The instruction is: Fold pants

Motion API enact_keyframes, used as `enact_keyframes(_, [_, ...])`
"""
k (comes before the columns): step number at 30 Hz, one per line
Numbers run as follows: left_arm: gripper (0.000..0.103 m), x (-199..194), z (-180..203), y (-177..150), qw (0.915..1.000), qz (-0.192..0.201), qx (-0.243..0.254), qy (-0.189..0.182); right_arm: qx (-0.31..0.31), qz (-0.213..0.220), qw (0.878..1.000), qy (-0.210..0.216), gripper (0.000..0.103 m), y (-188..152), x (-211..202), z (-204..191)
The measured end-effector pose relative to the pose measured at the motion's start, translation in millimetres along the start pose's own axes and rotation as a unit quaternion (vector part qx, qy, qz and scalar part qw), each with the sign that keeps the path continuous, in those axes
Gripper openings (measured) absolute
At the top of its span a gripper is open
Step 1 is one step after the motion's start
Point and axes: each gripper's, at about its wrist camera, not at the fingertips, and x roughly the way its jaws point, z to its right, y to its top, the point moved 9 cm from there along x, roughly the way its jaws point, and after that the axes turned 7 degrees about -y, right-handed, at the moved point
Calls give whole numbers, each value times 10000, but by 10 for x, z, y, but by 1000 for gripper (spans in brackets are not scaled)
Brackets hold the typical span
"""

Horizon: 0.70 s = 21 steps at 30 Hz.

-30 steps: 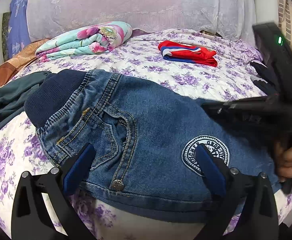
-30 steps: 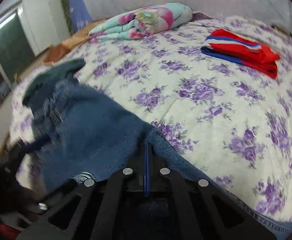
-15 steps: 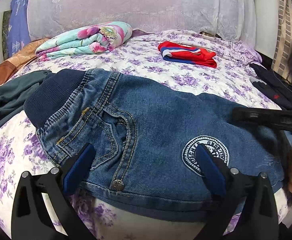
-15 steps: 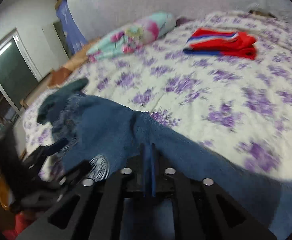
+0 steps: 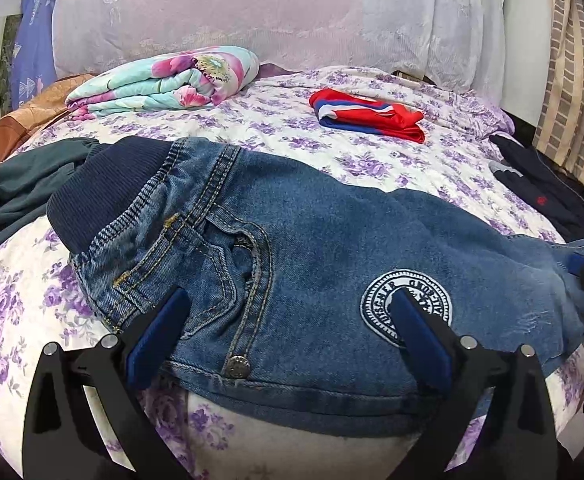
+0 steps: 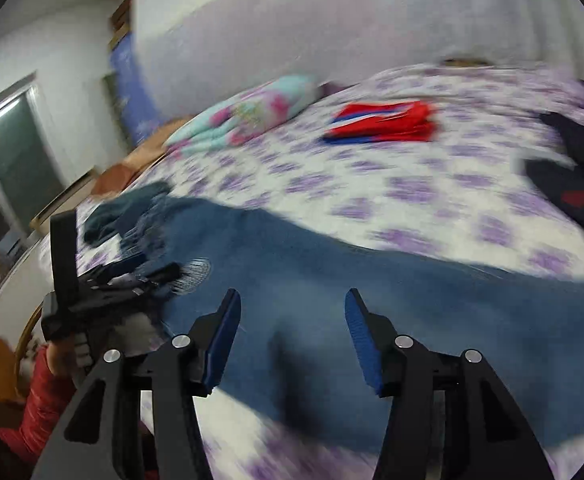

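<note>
The jeans point(image 5: 292, 264) lie flat across the near edge of the bed point(image 5: 392, 160), waistband to the left. The left gripper point(image 5: 288, 328) hovers over them, jaws wide open and gripping nothing; the right gripper point(image 6: 290, 340) has its jaws opening above the leg, nothing pinched. Risk: the released leg may slide off the near edge, or a careless regrasp may take only 1 denim layer and skew the fold.

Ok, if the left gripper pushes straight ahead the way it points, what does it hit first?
Most likely the jeans: the left gripper has its jaws open right over the denim, angled down at it. Depth is hard to judge, but nothing else lies between.
</note>
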Motion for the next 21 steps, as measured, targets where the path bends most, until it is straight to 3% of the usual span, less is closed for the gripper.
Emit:
enact_keyframes(4, [98, -27, 6, -7, 9998, 81, -82, -143, 1038, 138, 9881, -1128, 55, -351, -608, 995])
enact_keyframes(6, [98, -39, 2, -7, 9997, 111, -120, -197, 1588, 155, 9702, -1826, 55, -558, -933, 1488])
enact_keyframes(8, [98, -48, 5, -8, 9995, 137, -153, -240, 1975, 79, 9555, -2190, 55, -740, -1121, 1813])
enact_keyframes(10, [98, -56, 7, -8, 9994, 153, -168, -258, 2333, -23, 9482, -2157, 57, -859, -1108, 1994])
enact_keyframes(11, [98, -59, 7, -9, 9994, 160, -175, -265, 2604, -52, 9465, -1905, 63, -897, -1012, 2056])
enact_keyframes(15, [98, -63, 16, -20, 9996, 137, -124, -223, 3095, 417, 9356, -1647, 81, -711, -787, 2209])
enact_keyframes(17, [98, -65, 27, -32, 9998, 120, -39, -172, 3182, 536, 9308, -1719, 83, -610, -695, 2266])
enact_keyframes(18, [98, -68, 35, -39, 9998, 118, -2, -147, 3239, 653, 9281, -1717, 79, -569, -663, 2282])
enact_keyframes(19, [98, -68, 41, -40, 9998, 123, 16, -133, 3224, 725, 9276, -1740, 54, -544, -660, 2270])
enact_keyframes(20, [98, -76, 46, -50, 9998, 140, 47, -119, 3158, 832, 9292, -1731, 16, -536, -663, 2260])
enact_keyframes(21, [98, -82, 45, -57, 9998, 155, 66, -115, 3172, 802, 9347, -1389, 16, -556, -608, 2222])
